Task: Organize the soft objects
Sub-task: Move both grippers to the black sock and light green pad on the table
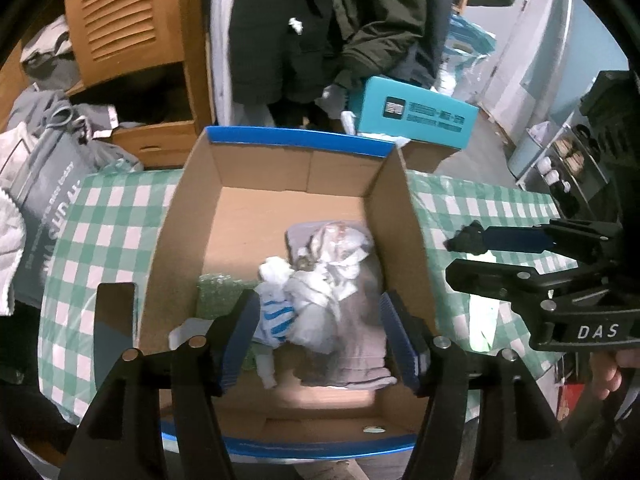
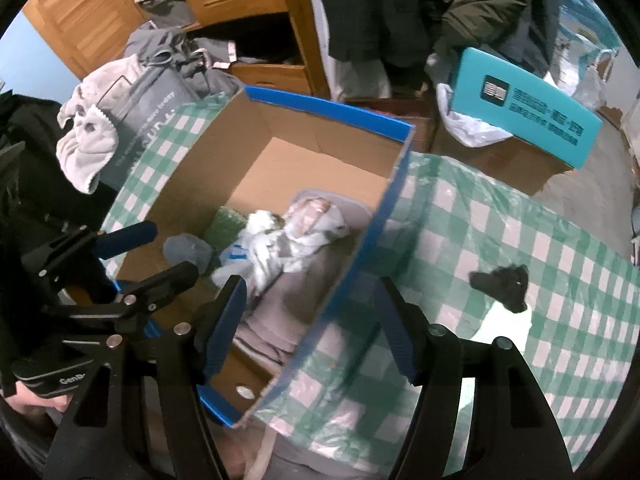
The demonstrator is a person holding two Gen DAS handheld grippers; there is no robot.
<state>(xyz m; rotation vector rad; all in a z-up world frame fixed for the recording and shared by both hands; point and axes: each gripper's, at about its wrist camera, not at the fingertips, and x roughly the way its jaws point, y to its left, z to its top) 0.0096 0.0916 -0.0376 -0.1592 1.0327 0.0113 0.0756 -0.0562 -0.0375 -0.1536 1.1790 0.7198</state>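
An open cardboard box (image 1: 182,216) with a blue rim stands on a green-and-white checked cloth (image 1: 100,220). In it lie a grey cloth (image 1: 360,320), a white and grey plush (image 1: 332,256), a blue-striped soft toy (image 1: 276,312) and a green item (image 1: 216,292). My left gripper (image 1: 322,340) hangs open over this pile and holds nothing; a grey soft lump (image 2: 188,250) lies by its tips. My right gripper (image 2: 310,330) is open and astride the box's right wall (image 2: 360,248), pads clear of it. A black-and-white plush (image 2: 504,296) lies on the cloth to its right.
A teal box (image 1: 416,114) sits on cardboard boxes behind the cloth. A grey printed bag (image 1: 48,208) with clothes on it stands at the left, before a wooden cabinet (image 1: 132,20). Dark coats (image 1: 320,20) hang at the back. A shoe rack (image 1: 568,160) is at the right.
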